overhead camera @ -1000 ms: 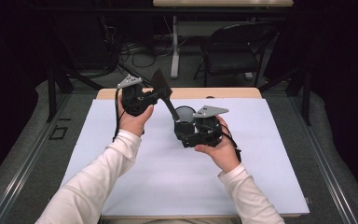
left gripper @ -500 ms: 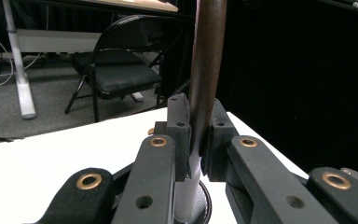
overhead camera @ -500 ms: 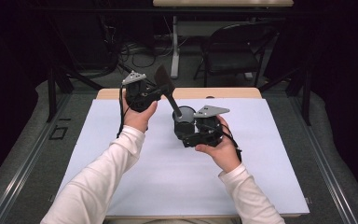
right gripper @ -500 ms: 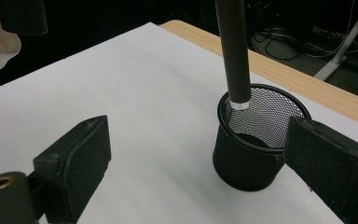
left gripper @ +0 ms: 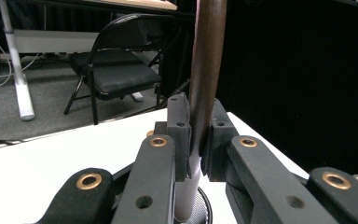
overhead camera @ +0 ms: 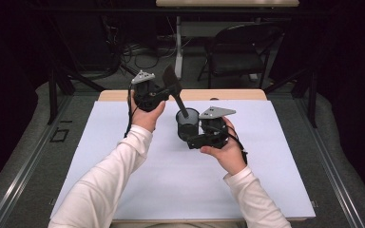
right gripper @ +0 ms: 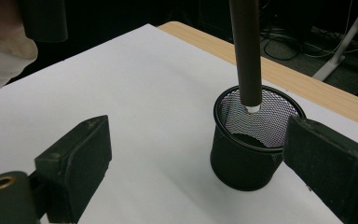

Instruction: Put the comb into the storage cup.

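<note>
A long dark brown tool (overhead camera: 177, 96) with a flat blade at its top is held at a slant, and my left gripper (overhead camera: 167, 91) is shut on its handle. The handle (left gripper: 207, 70) rises between the pads in the left gripper view. Its lower end (right gripper: 246, 51) dips into the mouth of a black mesh cup (overhead camera: 187, 124) standing on the white sheet (overhead camera: 123, 190). My right gripper (overhead camera: 192, 137) sits just right of the cup, open, with its jaws spread wide on either side of the cup (right gripper: 254, 135) and apart from it.
The white sheet covers a wooden table whose far edge (overhead camera: 233, 95) shows bare. A black folding chair (overhead camera: 240, 52) stands beyond the table, with cables and a desk leg (overhead camera: 178, 45) on the floor. The surroundings are dark.
My left gripper has moved right with the tool, bringing the handle's lower end over and into the cup's mouth. The right gripper and the cup have stayed put.
</note>
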Tool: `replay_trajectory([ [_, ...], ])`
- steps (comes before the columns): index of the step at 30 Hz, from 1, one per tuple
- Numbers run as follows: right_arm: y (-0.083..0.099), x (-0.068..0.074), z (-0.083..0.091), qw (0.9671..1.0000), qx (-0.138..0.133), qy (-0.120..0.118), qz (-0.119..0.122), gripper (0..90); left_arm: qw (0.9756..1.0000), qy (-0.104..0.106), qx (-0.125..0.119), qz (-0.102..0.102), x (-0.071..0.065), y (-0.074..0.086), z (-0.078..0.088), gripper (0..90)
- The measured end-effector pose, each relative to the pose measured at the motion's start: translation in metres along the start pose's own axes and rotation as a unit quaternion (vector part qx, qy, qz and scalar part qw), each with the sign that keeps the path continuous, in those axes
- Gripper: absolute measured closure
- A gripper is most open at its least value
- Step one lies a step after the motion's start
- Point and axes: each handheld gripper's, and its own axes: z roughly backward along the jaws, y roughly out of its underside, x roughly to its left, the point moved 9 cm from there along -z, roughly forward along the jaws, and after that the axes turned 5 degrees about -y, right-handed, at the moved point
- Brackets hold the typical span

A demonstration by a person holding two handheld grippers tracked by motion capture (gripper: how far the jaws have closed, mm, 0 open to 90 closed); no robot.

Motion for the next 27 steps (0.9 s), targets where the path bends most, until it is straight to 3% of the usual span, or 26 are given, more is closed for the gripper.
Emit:
replay_trajectory([
  [9,-0.002,-0.003,0.002,1.0,-0.005,0.002,-0.004,8.1,0.9999,-0.008,-0.006,0.009,0.007,-0.001,-0.003,83.9],
  [27,-0.002,-0.004,0.004,1.0,-0.006,0.003,-0.004,8.1,0.9999,-0.015,0.003,0.003,0.011,0.007,-0.019,83.9],
])
